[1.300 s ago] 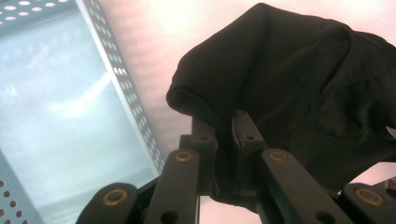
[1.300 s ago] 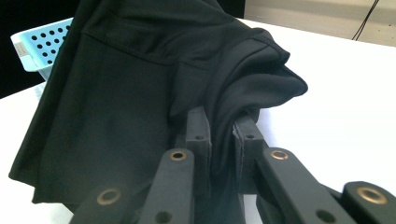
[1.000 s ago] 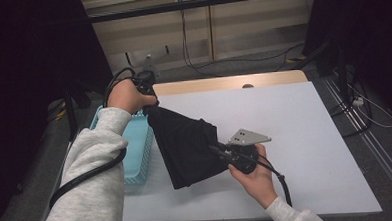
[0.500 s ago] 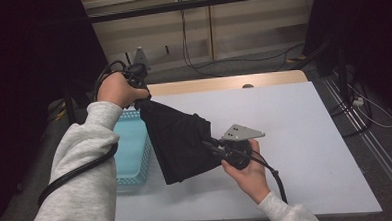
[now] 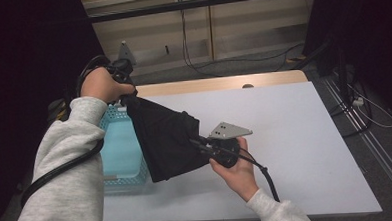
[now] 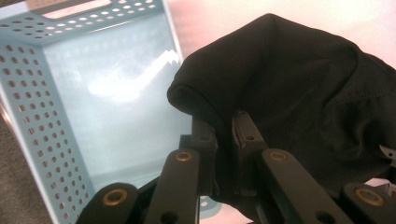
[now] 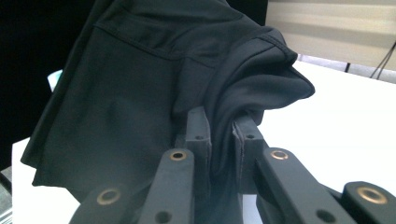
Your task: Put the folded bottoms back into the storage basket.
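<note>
Black garment (image 5: 165,137): dark folded cloth, held up off the table between both grippers, hanging over the table's left part and the basket's right edge.
Right gripper (image 5: 201,143): nearest, low over the table; jaws pinched narrow on a bunched fold at the garment's lower right edge.
White table (image 5: 295,136): bare surface to the right of the garment.
Blue basket (image 5: 119,149): perforated plastic, at the table's left edge, partly under the cloth.
Left gripper (image 5: 127,93): farthest, raised above the basket; jaws clamped on the garment's upper corner.
</note>
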